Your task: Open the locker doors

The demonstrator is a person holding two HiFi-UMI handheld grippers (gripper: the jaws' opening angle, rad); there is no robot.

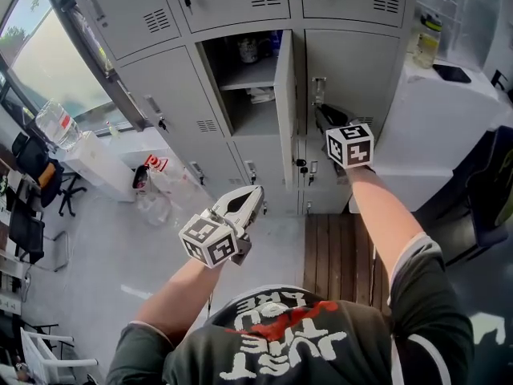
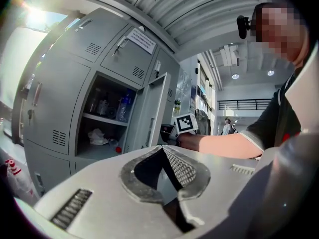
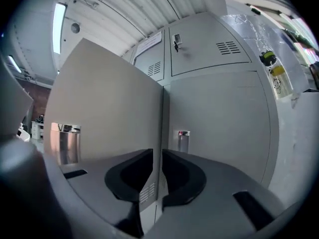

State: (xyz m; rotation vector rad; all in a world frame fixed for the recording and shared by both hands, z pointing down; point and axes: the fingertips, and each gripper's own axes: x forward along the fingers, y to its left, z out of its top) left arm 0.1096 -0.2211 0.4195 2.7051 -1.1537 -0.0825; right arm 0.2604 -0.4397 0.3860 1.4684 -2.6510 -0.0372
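Observation:
A bank of grey lockers (image 1: 172, 87) fills the wall ahead. The middle locker door (image 1: 285, 111) stands swung out, showing shelves with bottles (image 2: 124, 106). My right gripper (image 1: 321, 112) is to the right of that door, level with the handle (image 1: 318, 91) of the closed right-hand locker (image 1: 349, 66). In the right gripper view the open door (image 3: 109, 108) is on the left and the closed door's handle (image 3: 183, 141) is just right of the jaws. The right gripper (image 3: 160, 151) shows a narrow gap with nothing in it. My left gripper (image 1: 256, 192) (image 2: 162, 148) hangs back, shut and empty.
A white cabinet (image 1: 449, 127) with a bottle (image 1: 427, 42) on top stands against the lockers' right side. A wooden platform (image 1: 341, 247) lies below the right locker. Plastic bags (image 1: 156, 191), a water jug (image 1: 56, 123) and chairs (image 1: 32, 199) are at the left.

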